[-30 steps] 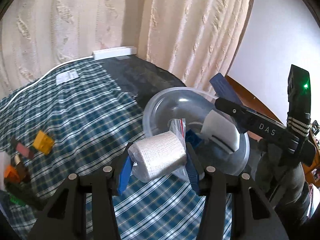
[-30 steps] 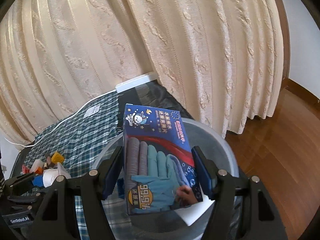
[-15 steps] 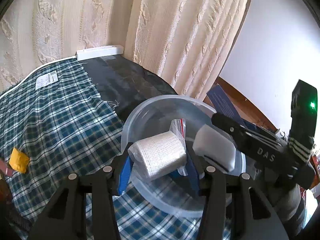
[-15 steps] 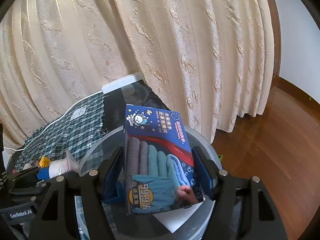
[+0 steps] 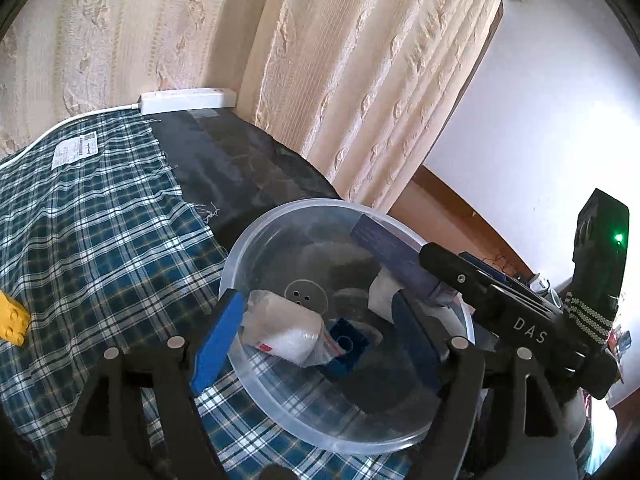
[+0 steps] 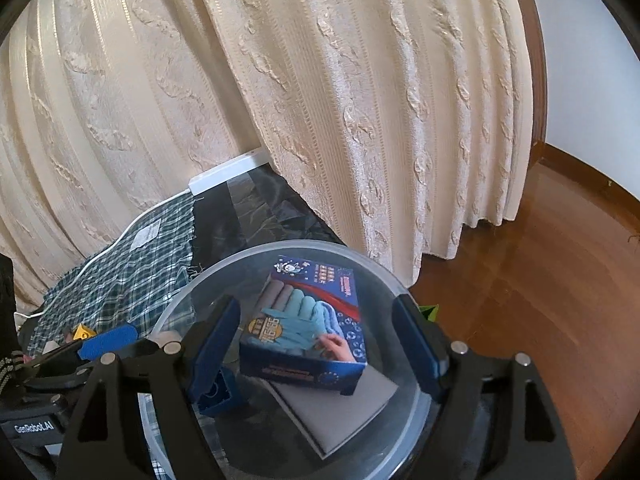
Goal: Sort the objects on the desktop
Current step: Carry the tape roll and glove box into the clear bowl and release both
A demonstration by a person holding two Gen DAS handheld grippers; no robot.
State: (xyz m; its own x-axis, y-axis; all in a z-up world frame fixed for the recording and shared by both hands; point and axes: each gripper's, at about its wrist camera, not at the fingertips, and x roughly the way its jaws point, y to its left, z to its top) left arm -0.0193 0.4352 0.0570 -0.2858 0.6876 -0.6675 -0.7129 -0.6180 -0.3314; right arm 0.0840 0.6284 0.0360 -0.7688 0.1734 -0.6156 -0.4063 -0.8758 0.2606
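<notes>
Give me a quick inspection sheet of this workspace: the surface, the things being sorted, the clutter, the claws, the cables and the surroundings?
Surface: blue plaid cloth over a dark tabletop.
Job's things: clear bowl holds a bagged white roll, a blue block, a glove box and a flat grey pad.
Clutter: yellow block on the cloth.
Claws: left claw opening, roll lying free below it; right claw opening, box lying free below it.
Cables: white cord runs to a power strip.
Surroundings: cream curtain, wooden floor, white wall.
</notes>
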